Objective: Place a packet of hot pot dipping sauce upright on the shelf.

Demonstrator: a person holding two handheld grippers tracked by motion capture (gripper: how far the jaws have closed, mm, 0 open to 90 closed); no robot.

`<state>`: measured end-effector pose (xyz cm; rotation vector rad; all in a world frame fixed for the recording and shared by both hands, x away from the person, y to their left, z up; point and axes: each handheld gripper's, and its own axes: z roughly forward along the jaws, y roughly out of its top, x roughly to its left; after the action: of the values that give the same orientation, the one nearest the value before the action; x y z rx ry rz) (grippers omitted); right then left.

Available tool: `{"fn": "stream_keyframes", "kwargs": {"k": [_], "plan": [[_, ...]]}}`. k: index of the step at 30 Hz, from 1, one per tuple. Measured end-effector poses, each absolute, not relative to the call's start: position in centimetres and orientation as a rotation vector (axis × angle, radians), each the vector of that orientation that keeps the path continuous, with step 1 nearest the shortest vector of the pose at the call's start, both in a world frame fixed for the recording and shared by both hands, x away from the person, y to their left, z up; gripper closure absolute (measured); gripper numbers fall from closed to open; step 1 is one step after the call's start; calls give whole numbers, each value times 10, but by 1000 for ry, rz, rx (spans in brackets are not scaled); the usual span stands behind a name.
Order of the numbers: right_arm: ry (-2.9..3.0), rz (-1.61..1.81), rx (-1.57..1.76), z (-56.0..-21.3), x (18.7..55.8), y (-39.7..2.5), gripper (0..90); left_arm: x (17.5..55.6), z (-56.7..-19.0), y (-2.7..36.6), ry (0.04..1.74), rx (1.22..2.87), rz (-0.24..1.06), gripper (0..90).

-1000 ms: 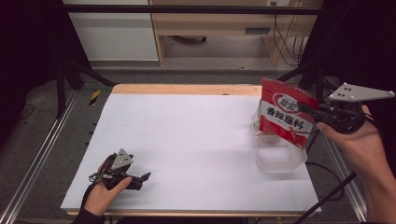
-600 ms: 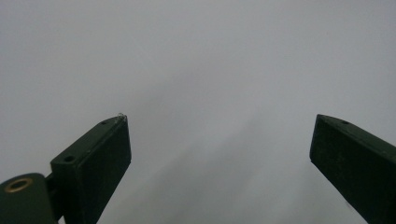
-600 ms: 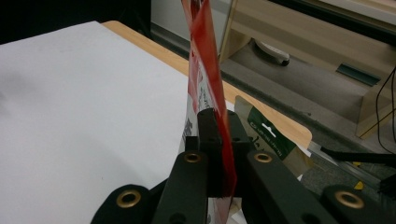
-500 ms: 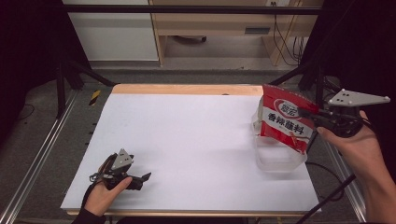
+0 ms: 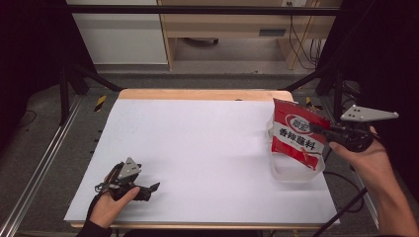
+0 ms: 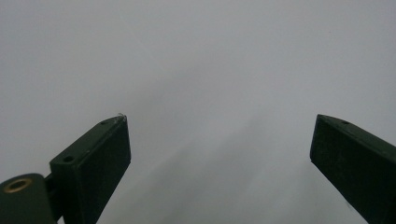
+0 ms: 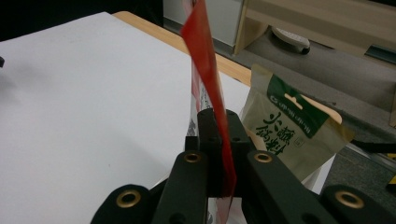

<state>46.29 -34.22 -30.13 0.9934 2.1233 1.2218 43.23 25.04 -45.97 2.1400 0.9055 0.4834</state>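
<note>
High view: right tool [image 5: 316, 129], clamped on the red packet [image 5: 296, 139], has lowered it slightly, probably into the clear tub [image 5: 296, 170]; left tool [image 5: 153, 188] rests wide open.

We see the clear tub [image 5: 296, 170] half hidden behind the red packet [image 5: 298, 139]. In the right gripper view the green pouch [image 7: 289, 135] is cut off below by the jaws, and its small print is unreadable.
</note>
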Motion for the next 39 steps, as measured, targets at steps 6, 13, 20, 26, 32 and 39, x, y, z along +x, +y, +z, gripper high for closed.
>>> {"fn": "stream_keyframes", "kwargs": {"k": [6, 13, 20, 26, 32, 39], "plan": [[2131, 1236, 1019, -324, 464, -350, 897, 433, -460, 251, 906, 2144, 479, 51], [2121, 1251, 1064, -340, 458, -365, 895, 433, -460, 251, 906, 2143, 474, 51], [2134, 1208, 1102, -350, 449, -379, 890, 433, -461, 250, 905, 2146, 470, 51], [2145, 1160, 1134, -354, 446, -384, 846, 433, -461, 250, 904, 2146, 470, 51], [2139, 1114, 1127, -349, 445, -380, 558, 433, -461, 250, 905, 2145, 470, 51], [2074, 1045, 1078, -321, 442, -373, 295, 433, -460, 250, 902, 2145, 471, 51]]}}
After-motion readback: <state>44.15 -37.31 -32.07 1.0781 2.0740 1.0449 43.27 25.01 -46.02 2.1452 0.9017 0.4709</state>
